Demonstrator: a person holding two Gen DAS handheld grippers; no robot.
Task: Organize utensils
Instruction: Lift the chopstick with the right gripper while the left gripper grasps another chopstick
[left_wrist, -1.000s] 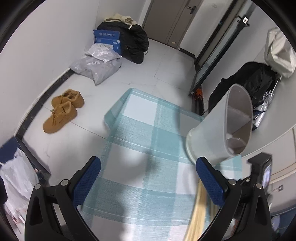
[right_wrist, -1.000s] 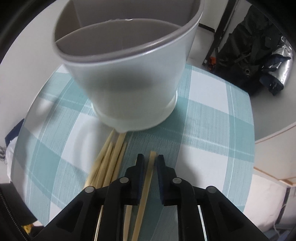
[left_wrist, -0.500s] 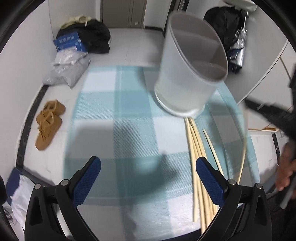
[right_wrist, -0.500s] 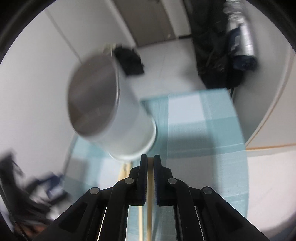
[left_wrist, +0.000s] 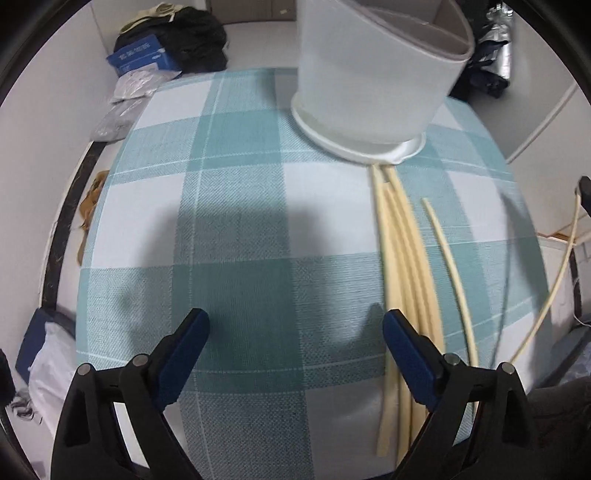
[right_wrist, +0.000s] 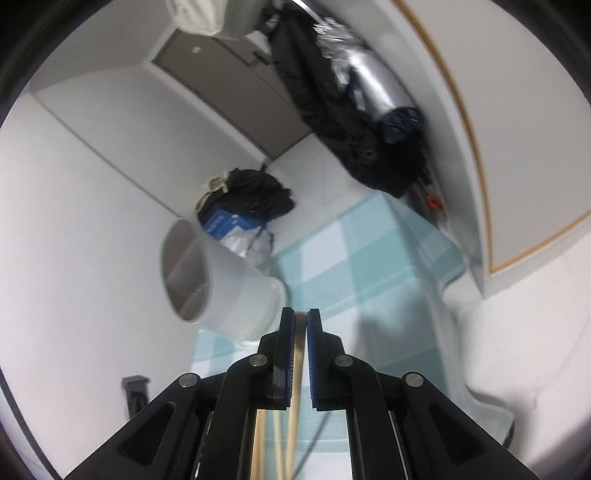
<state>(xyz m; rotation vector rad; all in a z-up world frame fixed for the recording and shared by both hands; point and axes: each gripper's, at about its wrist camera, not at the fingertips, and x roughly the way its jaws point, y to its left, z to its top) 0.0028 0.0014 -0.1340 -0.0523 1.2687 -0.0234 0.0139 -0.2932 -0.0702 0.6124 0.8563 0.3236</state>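
**One chopstick clamped and lifted, the rest lying on the checked cloth**

Left wrist view, left to right: at the far left edge, brown shoes (left_wrist: 88, 206) on the pale floor, half hidden by the desk (left_wrist: 236, 229) under its teal-and-white checked cloth. In the upper left, a blue box (left_wrist: 138, 57) against a heap of black clothing (left_wrist: 199, 40). Along the bottom, left claw (left_wrist: 295, 325) with blue pads spread wide, having just narrowed slightly, nothing between them, only cloth below. Top centre to right, a white oval plastic utensil holder (left_wrist: 369, 81) with an inner divider, upright on the cloth. Just below its base, a bundle of pale bamboo chopsticks (left_wrist: 402, 266) lying lengthwise, upper ends touching the rim of the base, lower ends passing behind the right pad. Beside it, a single loose chopstick (left_wrist: 452, 266), apart from the bundle. At the right edge, a lifted chopstick (left_wrist: 554, 280), held off the cloth.

Right wrist view: holder at left centre, mouth facing the camera. Bottom centre, right claw (right_wrist: 301, 321) closed tight on the lifted chopstick.
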